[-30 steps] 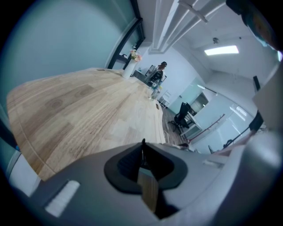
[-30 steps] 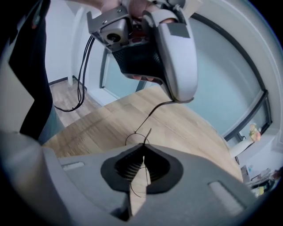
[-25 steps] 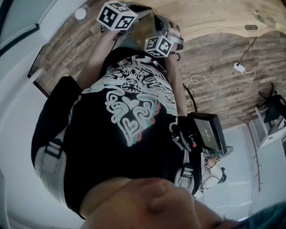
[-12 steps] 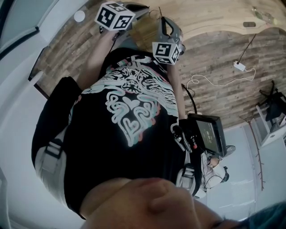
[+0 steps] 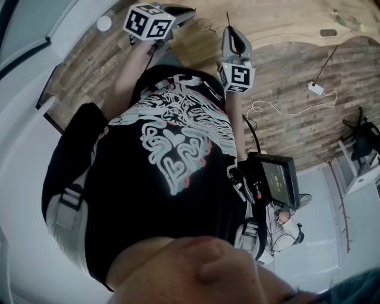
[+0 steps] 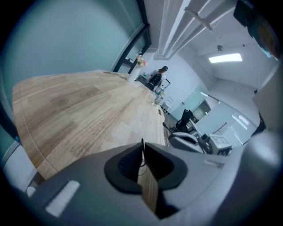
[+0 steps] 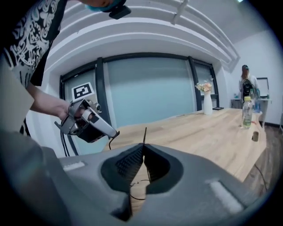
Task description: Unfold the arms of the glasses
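Note:
Thin black wire-frame glasses (image 5: 205,25) hang between my two grippers above the wooden table (image 5: 279,21). My left gripper (image 5: 181,12) is shut on the frame; in the left gripper view a thin black piece (image 6: 142,145) stands up between its pads. My right gripper (image 5: 229,31) is shut on one arm of the glasses (image 7: 144,133), which pokes up past its closed fingertips. A wire lens rim (image 7: 136,185) shows below the right jaws. In the right gripper view the left gripper (image 7: 114,132) is held by a hand at the left, close by.
The long wooden table (image 7: 208,132) carries a white vase with flowers (image 7: 207,99) and a bottle (image 7: 246,112) at its far end. A person (image 7: 246,84) stands beyond it. A white power strip with cable (image 5: 314,89) lies on the plank floor.
My right gripper has swung to the right, away from the left gripper, and turned more upright, drawing the glasses arm outward. The left gripper has barely shifted.

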Demonstrator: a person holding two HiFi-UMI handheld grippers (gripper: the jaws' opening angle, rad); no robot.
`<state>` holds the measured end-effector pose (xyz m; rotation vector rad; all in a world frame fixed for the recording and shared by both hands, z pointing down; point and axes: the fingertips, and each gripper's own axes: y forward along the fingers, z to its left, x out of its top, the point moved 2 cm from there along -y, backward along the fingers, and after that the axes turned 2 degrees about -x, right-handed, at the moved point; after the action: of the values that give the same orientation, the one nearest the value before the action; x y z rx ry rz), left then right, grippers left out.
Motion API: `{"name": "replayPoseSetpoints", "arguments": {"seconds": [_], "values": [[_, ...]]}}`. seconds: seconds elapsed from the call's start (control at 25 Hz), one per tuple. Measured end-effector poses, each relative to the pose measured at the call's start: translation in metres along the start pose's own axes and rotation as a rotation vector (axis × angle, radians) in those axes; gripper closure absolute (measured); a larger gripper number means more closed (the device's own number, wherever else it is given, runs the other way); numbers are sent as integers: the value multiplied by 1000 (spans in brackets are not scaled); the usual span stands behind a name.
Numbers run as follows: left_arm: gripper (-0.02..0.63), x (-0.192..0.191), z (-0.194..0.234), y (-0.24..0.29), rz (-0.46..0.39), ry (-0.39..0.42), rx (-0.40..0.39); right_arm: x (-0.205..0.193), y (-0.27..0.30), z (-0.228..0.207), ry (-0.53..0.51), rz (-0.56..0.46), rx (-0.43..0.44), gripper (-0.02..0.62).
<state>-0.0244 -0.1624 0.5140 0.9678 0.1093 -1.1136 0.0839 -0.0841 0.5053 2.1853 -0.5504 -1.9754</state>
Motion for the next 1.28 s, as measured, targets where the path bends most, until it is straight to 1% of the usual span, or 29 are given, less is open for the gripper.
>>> {"name": "replayPoseSetpoints", "arguments": {"seconds": [0.12,0.2,0.44,0.64,1.04,1.28], "values": [[601,2,-1,0,-12,-13,-6,0,-3,-5,54,-20,7,589],[601,3,-3,1,-12,-10,-5,-1,-6,-7,63,-20,7,589],[601,3,-3,0,-11,-11,1,-2,-5,-4,63,-13,8,589],[600,0,1,0,18,35,36,-5,-2,-3,53,-6,1,589],[600,-7,0,8,41,29,18,-10,-4,-5,45,13,-13,589],[600,-2,-2,12,41,42,15,-13,-3,-10,56,19,-18,589]]}}
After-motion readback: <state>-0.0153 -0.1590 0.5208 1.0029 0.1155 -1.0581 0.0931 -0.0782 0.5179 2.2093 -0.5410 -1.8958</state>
